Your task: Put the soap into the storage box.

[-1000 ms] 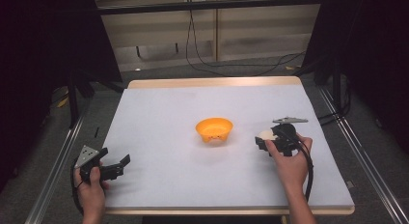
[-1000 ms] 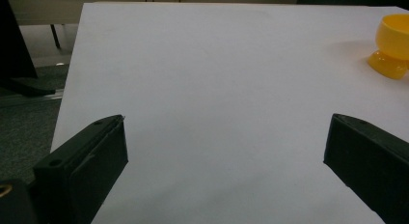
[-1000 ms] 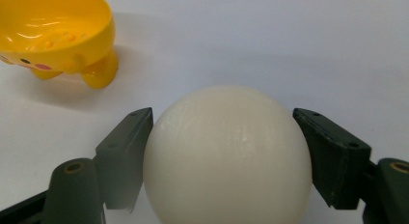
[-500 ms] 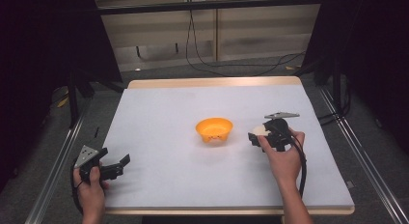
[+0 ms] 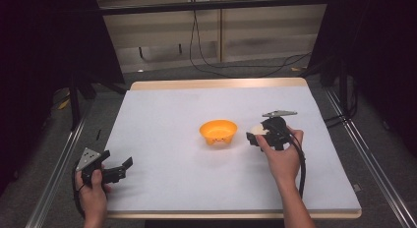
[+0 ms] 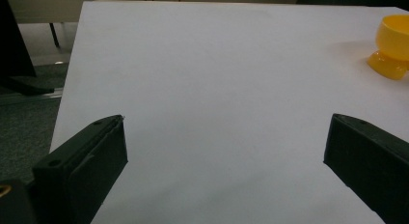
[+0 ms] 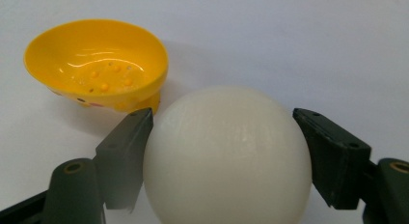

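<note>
White and smooth, a ball (image 7: 226,159) is clamped between the right gripper (image 7: 224,156) fingers at lower centre of the right gripper view, the orange bowl (image 7: 99,64) beyond; the left gripper (image 5: 115,173) fingers are spread wide over bare counter (image 6: 217,89).

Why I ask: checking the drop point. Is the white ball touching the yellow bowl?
Apart. The high view shows bare table between the ball in the right tongs and the bowl.
</note>
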The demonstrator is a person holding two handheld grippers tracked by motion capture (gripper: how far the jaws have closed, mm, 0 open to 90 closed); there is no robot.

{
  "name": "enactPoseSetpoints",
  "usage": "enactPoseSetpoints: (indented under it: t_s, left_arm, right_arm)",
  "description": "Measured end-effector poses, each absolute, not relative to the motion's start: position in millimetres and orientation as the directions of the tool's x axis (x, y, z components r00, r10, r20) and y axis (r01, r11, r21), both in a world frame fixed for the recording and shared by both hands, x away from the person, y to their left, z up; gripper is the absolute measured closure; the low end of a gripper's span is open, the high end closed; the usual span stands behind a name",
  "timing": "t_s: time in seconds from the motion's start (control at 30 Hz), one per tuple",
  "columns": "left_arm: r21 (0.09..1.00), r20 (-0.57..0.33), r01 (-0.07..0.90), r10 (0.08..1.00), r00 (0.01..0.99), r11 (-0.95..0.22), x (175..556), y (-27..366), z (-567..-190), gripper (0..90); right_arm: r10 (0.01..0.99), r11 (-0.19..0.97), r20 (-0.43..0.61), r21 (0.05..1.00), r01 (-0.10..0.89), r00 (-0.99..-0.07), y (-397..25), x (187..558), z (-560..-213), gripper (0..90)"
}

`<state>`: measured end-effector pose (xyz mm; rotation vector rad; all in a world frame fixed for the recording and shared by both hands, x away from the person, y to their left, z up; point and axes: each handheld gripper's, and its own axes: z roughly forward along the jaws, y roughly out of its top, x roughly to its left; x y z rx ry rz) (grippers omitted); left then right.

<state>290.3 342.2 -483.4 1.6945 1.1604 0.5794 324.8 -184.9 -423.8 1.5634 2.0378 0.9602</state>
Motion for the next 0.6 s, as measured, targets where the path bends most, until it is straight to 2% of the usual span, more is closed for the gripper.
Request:
enactPoseSetpoints:
  t_s: [0.6]
  left_arm:
    - [0.897, -0.126, 0.434, 0.893, 0.432, -0.084, 290.5, 342.0, -483.4, 1.3]
  right_arm:
    - [0.941, 0.154, 0.098, 0.727, 0.669, -0.324, -167.6, 335.1, -415.7, 25.0]
